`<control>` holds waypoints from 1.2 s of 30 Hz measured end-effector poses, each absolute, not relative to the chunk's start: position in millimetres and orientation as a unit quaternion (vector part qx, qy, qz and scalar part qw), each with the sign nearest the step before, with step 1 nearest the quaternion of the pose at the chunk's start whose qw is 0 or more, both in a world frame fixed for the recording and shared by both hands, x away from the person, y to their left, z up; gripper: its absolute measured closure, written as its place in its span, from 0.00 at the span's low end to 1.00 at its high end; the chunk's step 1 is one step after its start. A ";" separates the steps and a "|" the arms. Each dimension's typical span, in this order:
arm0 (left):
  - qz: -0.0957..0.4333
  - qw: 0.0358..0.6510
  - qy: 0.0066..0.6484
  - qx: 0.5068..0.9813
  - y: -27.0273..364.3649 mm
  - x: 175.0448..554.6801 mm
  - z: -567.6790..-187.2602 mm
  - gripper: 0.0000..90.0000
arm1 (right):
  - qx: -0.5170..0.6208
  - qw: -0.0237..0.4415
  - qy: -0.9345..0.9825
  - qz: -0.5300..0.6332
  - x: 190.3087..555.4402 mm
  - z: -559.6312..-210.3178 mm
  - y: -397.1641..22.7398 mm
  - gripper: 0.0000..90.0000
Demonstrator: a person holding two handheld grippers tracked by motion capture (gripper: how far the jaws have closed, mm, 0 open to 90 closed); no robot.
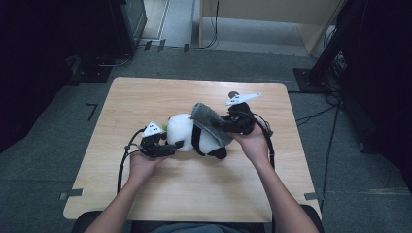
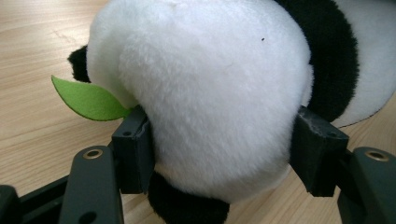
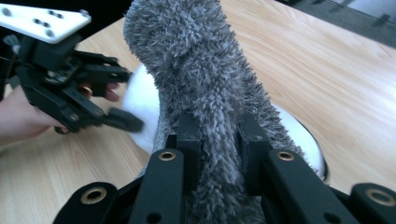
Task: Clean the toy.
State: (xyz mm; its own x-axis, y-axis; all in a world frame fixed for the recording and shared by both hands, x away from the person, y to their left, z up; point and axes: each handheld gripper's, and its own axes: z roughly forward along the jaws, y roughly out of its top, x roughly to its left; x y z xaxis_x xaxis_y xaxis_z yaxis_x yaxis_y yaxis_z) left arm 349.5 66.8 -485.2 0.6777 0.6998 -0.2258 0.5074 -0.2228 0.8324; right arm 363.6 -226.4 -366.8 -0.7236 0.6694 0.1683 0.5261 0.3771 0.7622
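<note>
From the high view, a plush panda [image 1: 197, 136] lies on its side near the middle of the wooden table [image 1: 145, 102], its white head toward the person's left and its black limbs toward the near edge. A grey fuzzy cloth [image 1: 210, 124] is draped over the panda's body, slanting from the far side down toward the right. The left gripper [image 1: 171, 147] sits at the panda's head, held in the left hand [image 1: 142, 165]; the right gripper [image 1: 224, 124] comes in from the right, held in the right hand [image 1: 252, 141], with its white plate above. Nothing on the table is a container, and no writing or label can be read anywhere.

In the left gripper view, the two black jaws stand partly apart with their pads pressed into either side of the panda's white head [image 2: 210, 102], so the gripper has hold of it. A green felt leaf [image 2: 88, 100] pokes out just beside one jaw (touching the plush), and a black ear shows behind it.

In the right gripper view, the jaws are nearly closed, pinching a fold of the grey cloth [image 3: 205, 93] that rises upright between them. The white panda [image 3: 144, 107] lies beneath the cloth, with the left gripper [image 3: 123, 122] and its hand beyond at the left.
</note>
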 end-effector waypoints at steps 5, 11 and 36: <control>0.101 0.484 0.389 0.777 66.2 349.3 -483.9 0.36 | 0.349 0.066 0.833 0.424 375.5 -367.5 -193.8 0.84; 0.102 0.481 0.388 0.780 66.1 349.0 -483.0 0.36 | 0.330 0.053 0.844 0.419 387.8 -371.4 -154.0 0.84; 0.093 0.466 0.404 0.782 63.2 349.6 -480.2 0.38 | 0.337 0.075 0.861 0.373 386.3 -391.0 -167.7 0.83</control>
State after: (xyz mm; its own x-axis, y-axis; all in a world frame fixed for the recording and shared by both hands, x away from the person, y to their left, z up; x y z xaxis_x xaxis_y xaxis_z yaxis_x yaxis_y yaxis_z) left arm 349.6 63.2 -480.2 0.6569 0.7178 -0.2305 0.5438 -0.2394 0.8043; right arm 386.3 -167.7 -391.0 -0.7610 0.6371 0.1220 0.5249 0.4942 0.6930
